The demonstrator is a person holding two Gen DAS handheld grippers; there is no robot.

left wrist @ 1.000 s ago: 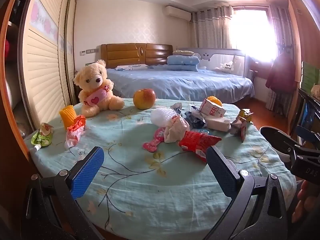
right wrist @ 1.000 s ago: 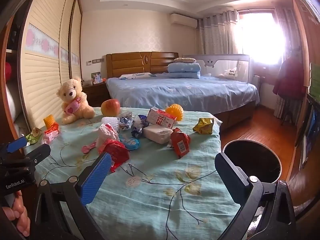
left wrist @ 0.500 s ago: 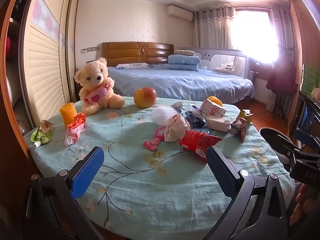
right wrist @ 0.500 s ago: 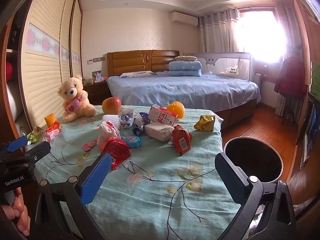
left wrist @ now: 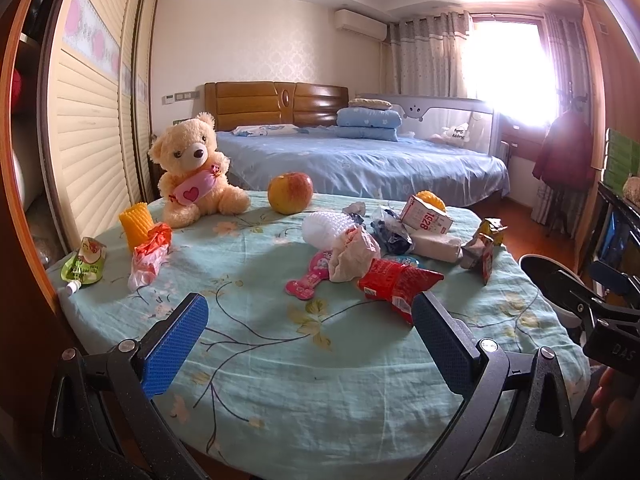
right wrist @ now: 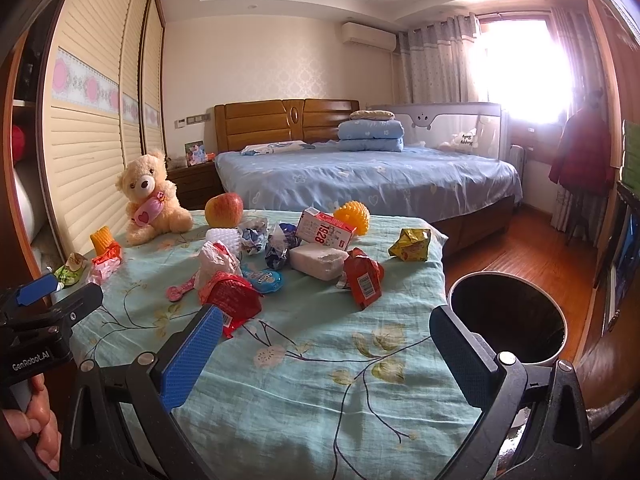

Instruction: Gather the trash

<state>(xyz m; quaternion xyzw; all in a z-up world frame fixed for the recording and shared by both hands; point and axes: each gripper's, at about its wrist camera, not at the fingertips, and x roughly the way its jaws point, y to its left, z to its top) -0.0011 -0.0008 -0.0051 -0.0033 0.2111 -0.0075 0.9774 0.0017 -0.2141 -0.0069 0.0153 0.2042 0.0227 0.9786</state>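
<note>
Trash wrappers litter centre frame on the worktop [left wrist: 280, 360]. Left hand-held gripper [left wrist: 310, 344] at bottom, jaws spread wide, empty; red snack bag [left wrist: 396, 280] just beyond its right finger. Right hand-held gripper [right wrist: 326, 348] likewise wide open, empty. Milk carton [right wrist: 326, 230] and teddy bear [right wrist: 150, 198] lie farther back. Dark bin [right wrist: 508, 316] at lower right, beside the worktop.

The trash bin [right wrist: 508, 320] is partly hidden behind the right hand-held gripper [right wrist: 326, 354].
</note>
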